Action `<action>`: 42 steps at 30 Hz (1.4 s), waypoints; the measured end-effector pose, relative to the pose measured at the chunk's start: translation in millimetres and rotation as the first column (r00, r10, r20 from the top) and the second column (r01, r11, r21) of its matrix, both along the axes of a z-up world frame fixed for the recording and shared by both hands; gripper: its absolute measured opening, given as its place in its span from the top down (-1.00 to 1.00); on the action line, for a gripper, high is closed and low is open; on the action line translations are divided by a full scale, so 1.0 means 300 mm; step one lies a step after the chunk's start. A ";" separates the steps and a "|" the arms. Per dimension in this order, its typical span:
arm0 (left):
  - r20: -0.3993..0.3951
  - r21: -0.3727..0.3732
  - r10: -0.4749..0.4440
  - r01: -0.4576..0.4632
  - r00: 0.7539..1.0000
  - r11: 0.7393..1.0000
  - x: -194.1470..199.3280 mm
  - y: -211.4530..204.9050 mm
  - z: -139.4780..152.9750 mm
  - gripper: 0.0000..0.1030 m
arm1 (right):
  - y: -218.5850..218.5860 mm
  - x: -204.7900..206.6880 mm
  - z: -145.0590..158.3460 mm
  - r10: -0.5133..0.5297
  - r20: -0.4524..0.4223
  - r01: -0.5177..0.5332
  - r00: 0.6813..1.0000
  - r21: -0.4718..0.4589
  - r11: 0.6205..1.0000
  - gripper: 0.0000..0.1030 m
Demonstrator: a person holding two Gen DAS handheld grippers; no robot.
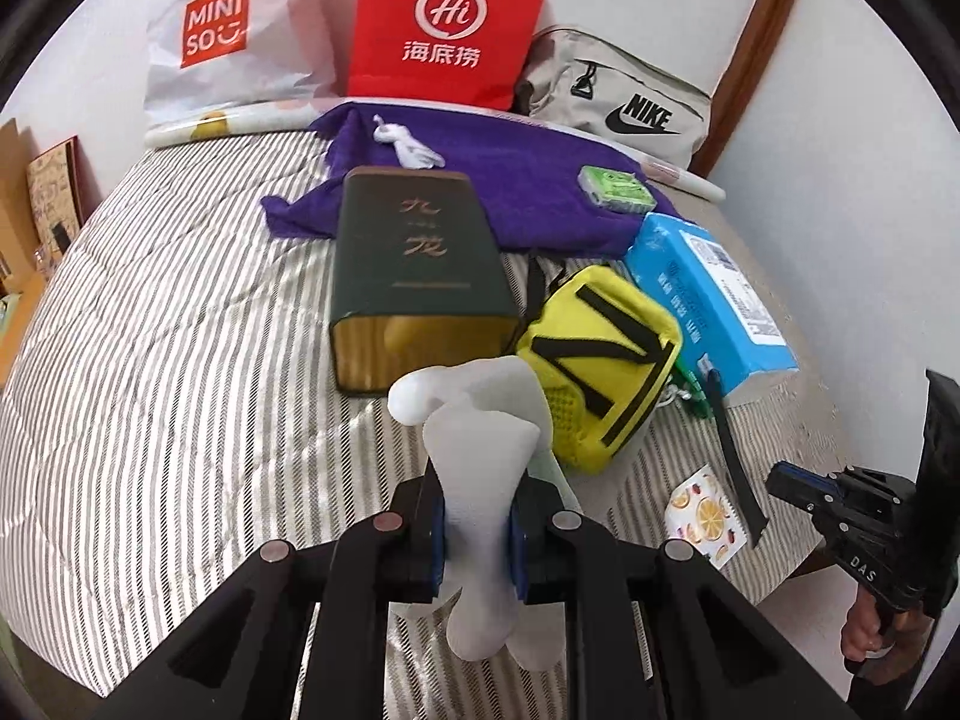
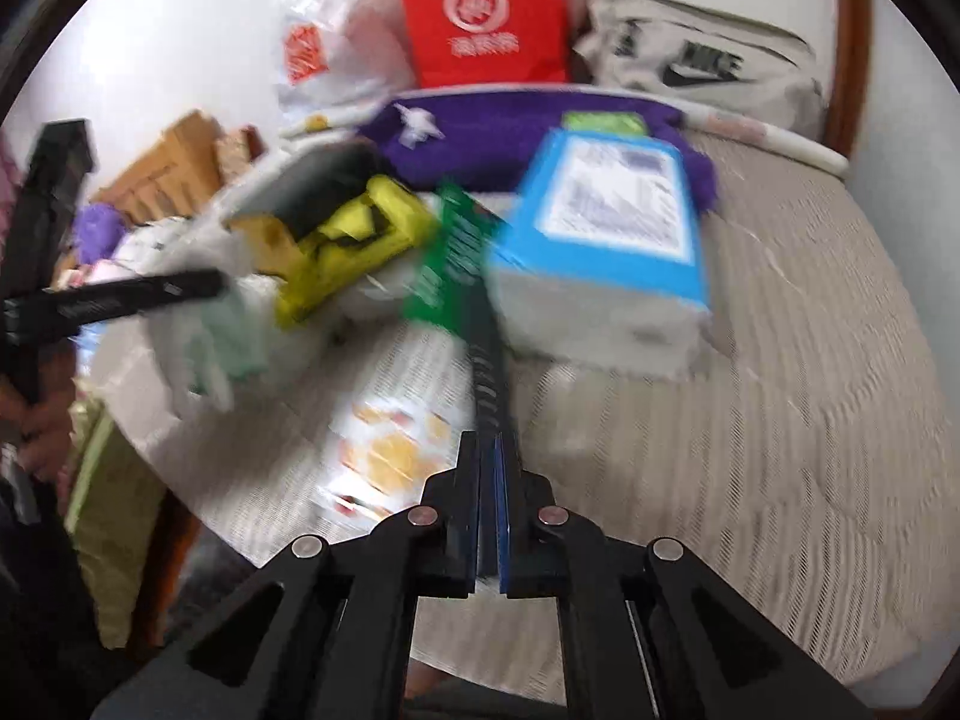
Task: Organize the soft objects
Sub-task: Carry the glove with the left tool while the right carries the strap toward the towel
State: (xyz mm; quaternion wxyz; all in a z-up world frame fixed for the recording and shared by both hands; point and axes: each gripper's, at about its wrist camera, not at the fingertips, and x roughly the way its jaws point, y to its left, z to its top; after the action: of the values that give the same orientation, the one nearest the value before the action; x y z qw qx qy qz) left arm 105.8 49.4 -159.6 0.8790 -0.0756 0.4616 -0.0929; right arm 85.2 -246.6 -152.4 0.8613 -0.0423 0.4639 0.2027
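My left gripper [image 1: 477, 531] is shut on a white sock [image 1: 480, 456] and holds it above the striped bed [image 1: 180, 360], in front of the open end of a dark green box [image 1: 414, 270]. A yellow pouch [image 1: 600, 360] with black straps lies to the right of the box. My right gripper [image 2: 493, 516] is shut and looks empty; a black strap [image 2: 489, 360] runs ahead of its tips. It also shows in the left wrist view [image 1: 840, 516] at the bed's right edge. A second white sock [image 1: 402, 144] lies on a purple towel [image 1: 510, 180].
A blue tissue pack [image 1: 708, 300], a green packet [image 1: 615, 186], a fruit-print sachet [image 1: 708, 516] and a green card [image 2: 450, 252] lie on the bed. A Miniso bag [image 1: 228, 30], red paper bag [image 1: 444, 18] and grey Nike bag [image 1: 624, 102] stand at the headboard.
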 end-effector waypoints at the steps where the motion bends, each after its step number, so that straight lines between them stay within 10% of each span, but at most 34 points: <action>1: -0.002 0.003 0.002 -0.002 1.000 1.000 -0.004 0.004 -0.004 0.70 | -0.015 0.000 -0.009 -0.009 -0.013 0.009 1.000 0.007 1.000 0.91; 5: -0.015 0.011 0.020 -0.020 1.000 1.000 -0.015 0.029 -0.017 0.70 | -0.033 0.012 -0.019 -0.031 -0.027 0.032 0.999 0.013 0.999 0.76; 9: -0.025 0.001 0.036 -0.036 0.999 0.999 -0.018 0.054 -0.022 0.69 | 0.007 0.033 -0.018 0.011 0.007 -0.011 1.000 0.045 0.999 -0.06; 15: -0.029 0.003 0.042 -0.042 0.999 0.999 -0.018 0.067 -0.024 0.69 | 0.061 0.103 -0.079 0.016 -0.029 -0.014 0.999 0.051 0.999 0.11; 18: -0.029 -0.002 0.044 -0.045 0.999 0.999 -0.015 0.069 -0.027 0.69 | 0.072 0.102 -0.084 -0.003 0.034 0.002 0.999 0.003 1.000 0.54; 31: -0.055 -0.029 0.064 -0.066 0.996 0.997 -0.009 0.106 -0.084 0.64 | -0.015 -0.003 -0.035 -0.014 0.018 0.014 1.000 -0.017 1.000 0.60; 37: -0.074 0.042 0.081 -0.078 0.994 0.996 0.011 0.070 -0.119 0.00 | -0.063 0.009 -0.081 -0.065 0.001 0.065 0.998 -0.078 0.995 0.60; 39: -0.049 0.065 0.087 -0.084 0.995 0.994 0.011 0.060 -0.121 0.03 | -0.065 0.015 -0.086 -0.067 -0.001 0.067 0.998 -0.070 0.995 0.60; 41: -0.041 0.092 0.064 -0.060 0.997 0.994 0.013 0.042 -0.121 0.72 | -0.064 0.017 -0.087 -0.063 0.001 0.063 0.998 -0.068 0.996 0.60; 42: -0.052 0.083 0.048 -0.044 0.997 0.996 0.016 0.038 -0.121 0.73 | -0.065 0.020 -0.087 -0.062 -0.001 0.062 0.998 -0.066 0.996 0.60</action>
State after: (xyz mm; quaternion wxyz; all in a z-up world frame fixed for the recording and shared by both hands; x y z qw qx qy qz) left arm 110.6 60.9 -195.8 0.8705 -0.0528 0.4867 -0.0517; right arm 91.1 -266.1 -178.6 0.8646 -0.0560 0.4727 0.1607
